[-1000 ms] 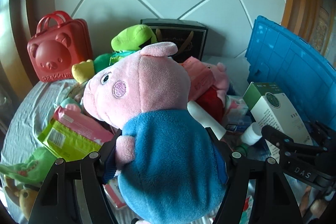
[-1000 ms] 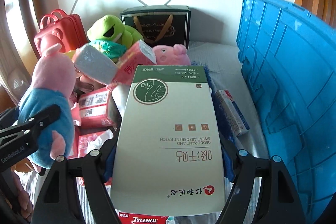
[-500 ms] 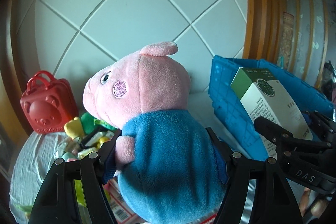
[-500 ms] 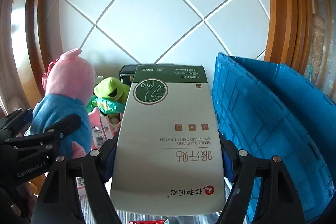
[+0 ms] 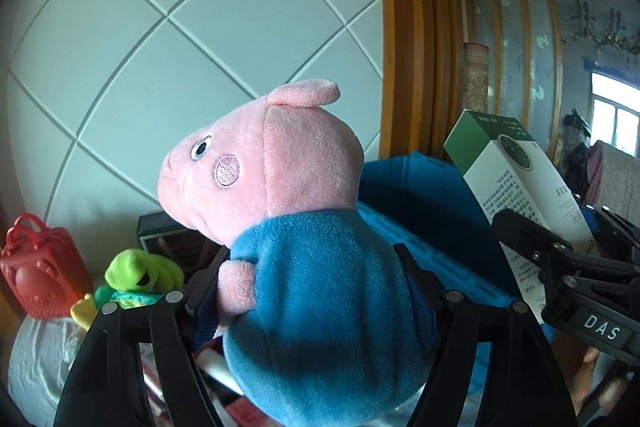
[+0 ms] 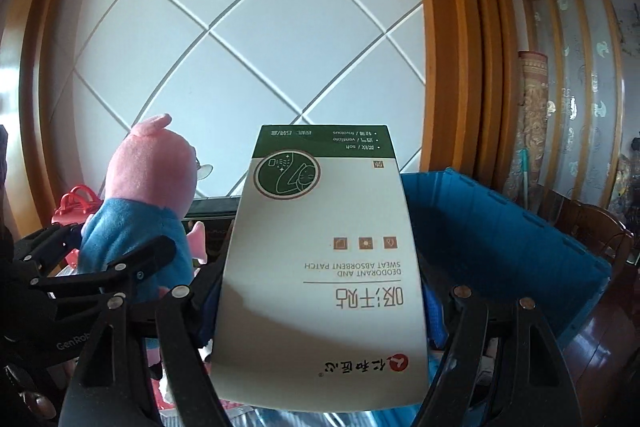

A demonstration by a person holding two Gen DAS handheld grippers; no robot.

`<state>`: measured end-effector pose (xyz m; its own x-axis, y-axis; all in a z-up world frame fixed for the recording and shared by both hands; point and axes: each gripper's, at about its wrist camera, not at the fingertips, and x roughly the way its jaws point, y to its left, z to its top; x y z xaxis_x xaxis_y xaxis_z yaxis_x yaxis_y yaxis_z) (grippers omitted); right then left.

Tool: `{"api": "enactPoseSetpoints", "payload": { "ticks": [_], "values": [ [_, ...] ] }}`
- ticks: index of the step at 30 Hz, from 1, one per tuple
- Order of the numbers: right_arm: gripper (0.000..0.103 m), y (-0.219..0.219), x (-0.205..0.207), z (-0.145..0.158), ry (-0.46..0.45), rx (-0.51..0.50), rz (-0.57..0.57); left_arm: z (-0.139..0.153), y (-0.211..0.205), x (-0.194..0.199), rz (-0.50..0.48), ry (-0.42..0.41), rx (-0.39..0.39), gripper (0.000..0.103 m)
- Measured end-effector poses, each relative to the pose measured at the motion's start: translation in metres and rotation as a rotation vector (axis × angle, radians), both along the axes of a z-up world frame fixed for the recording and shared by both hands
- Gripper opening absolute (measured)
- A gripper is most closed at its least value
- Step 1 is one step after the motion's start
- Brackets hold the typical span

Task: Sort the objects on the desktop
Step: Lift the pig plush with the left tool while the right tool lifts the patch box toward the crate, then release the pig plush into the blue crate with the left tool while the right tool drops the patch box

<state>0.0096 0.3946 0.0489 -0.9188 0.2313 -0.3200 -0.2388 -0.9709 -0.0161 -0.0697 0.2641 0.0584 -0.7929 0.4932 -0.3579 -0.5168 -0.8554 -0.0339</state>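
Note:
A pink pig plush in a blue shirt is held up in the air between the pads of my left gripper. Its jaws are opening, but the pads still press on the shirt. My right gripper is shut on a white and green deodorant patch box, held just as high. The box and the right gripper show at the right of the left wrist view. In the right wrist view, the pig and the left gripper are at the left. An open blue crate lies ahead and below, to the right.
On the cloth-covered table below left are a red bear case, a green frog plush, a black gift bag and several packets. A white panelled wall with wooden frames rises behind. A wooden chair stands right of the crate.
Both grippers have risen well above the cluttered table with the pig and the box, and have swung right toward the blue crate. The table objects have sunk low in both views.

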Motion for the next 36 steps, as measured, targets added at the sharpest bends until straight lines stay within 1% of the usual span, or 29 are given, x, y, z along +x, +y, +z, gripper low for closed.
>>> {"api": "enactPoseSetpoints", "payload": {
  "ticks": [4,8,12,17,18,20,23,24,25,26,29,36],
  "values": [
    [0.076,0.064,0.016,0.014,-0.001,0.01,-0.031,0.012,0.063,0.01,-0.025,-0.01,0.021,0.077],
    [0.076,0.134,0.027,0.025,-0.029,0.016,-0.051,0.014,0.127,0.007,-0.029,-0.051,0.03,0.078],
    [0.076,0.2,0.022,0.022,-0.081,0.004,-0.07,0.008,0.183,0.002,-0.024,-0.087,-0.004,0.078],
    [0.076,0.261,0.0,0.007,-0.137,-0.04,-0.074,0.002,0.226,-0.011,0.0,-0.115,-0.05,0.078],
    [0.076,0.268,-0.005,0.004,-0.141,-0.044,-0.077,0.002,0.231,-0.014,0.006,-0.116,-0.057,0.078],
    [0.076,0.281,-0.014,0.001,-0.147,-0.05,-0.082,0.002,0.241,-0.019,0.018,-0.117,-0.068,0.073],
    [0.076,0.296,-0.025,0.001,-0.15,-0.066,-0.081,0.007,0.246,-0.022,0.031,-0.107,-0.069,0.073],
    [0.076,0.3,-0.028,0.001,-0.15,-0.072,-0.079,0.009,0.248,-0.023,0.037,-0.104,-0.071,0.073],
    [0.076,0.302,-0.03,0.003,-0.147,-0.08,-0.076,0.011,0.25,-0.024,0.043,-0.102,-0.074,0.075],
    [0.077,0.305,-0.032,0.004,-0.144,-0.089,-0.073,0.012,0.251,-0.026,0.051,-0.1,-0.076,0.08],
    [0.08,0.307,-0.036,0.008,-0.136,-0.1,-0.063,0.013,0.251,-0.028,0.063,-0.097,-0.082,0.08],
    [0.082,0.303,-0.037,0.015,-0.121,-0.095,-0.053,0.014,0.254,-0.027,0.083,-0.092,-0.104,0.081]
  ]
}}
